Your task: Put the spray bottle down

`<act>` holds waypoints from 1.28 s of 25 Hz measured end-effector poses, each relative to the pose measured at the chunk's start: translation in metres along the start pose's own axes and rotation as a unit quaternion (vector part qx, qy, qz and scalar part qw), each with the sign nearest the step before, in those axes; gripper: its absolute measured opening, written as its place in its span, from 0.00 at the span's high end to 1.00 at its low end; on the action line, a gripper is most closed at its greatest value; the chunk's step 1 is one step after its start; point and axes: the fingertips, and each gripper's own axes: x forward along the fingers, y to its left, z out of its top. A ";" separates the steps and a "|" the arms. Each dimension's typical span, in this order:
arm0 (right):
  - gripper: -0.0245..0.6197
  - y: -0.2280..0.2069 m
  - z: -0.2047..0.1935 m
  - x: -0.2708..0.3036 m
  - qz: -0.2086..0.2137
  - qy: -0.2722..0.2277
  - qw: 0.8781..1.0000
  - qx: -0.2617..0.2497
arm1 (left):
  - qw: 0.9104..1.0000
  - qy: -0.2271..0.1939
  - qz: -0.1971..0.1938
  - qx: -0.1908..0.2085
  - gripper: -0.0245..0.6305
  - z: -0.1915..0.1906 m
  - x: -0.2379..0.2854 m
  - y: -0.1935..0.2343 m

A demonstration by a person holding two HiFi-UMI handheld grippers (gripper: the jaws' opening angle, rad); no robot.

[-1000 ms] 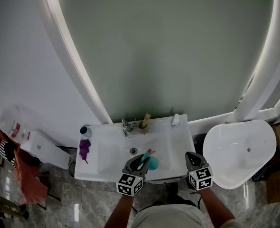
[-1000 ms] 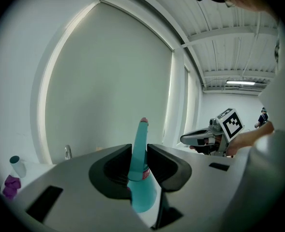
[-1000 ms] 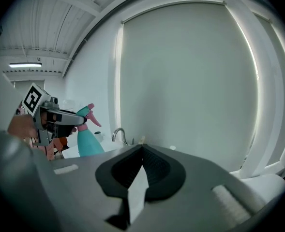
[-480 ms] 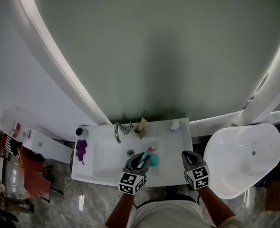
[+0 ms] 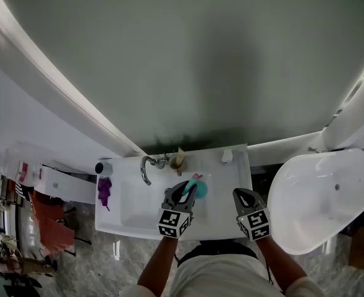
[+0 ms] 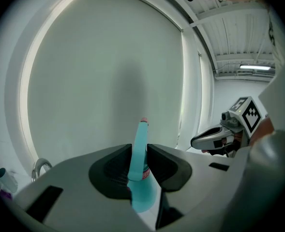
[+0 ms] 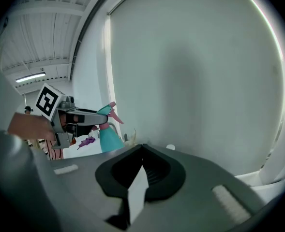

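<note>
Scene: a person stands at a white washbasin (image 5: 123,212) below a large round wall panel (image 5: 188,60) with a lit rim, a gripper in each hand.
Left gripper (image 5: 185,190): its jaws are partly closed and clamp the neck of the spray bottle (image 5: 199,187). In the left gripper view the pads press both sides of the teal neck (image 6: 138,151).
Spray bottle: teal with a pink nozzle. It stands upright over the basin, to the right of the faucet (image 5: 146,169) and towards the back edge. From the right gripper view its base (image 7: 109,140) is hidden, so I cannot tell whether it touches the basin.
Right gripper (image 5: 242,195): its jaws are together and hold nothing (image 7: 141,151). It hangs over the basin's front right part, beside the left gripper but apart from it.
Surroundings: a purple item (image 5: 104,190) lies on the basin's left rim, and a white tub (image 5: 317,197) stands to the right.
</note>
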 end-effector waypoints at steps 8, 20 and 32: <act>0.95 -0.011 -0.010 0.027 -0.018 0.011 1.000 0.013 | 1.000 0.017 -0.012 0.007 0.81 -0.018 0.065 0.021; 0.95 -0.025 -0.031 0.058 -0.071 0.036 0.996 0.050 | 0.998 0.042 -0.028 0.045 0.81 -0.081 0.168 0.047; 0.95 -0.037 -0.054 0.059 -0.108 0.051 0.990 0.071 | 0.998 0.037 -0.031 0.049 0.81 -0.106 0.219 0.052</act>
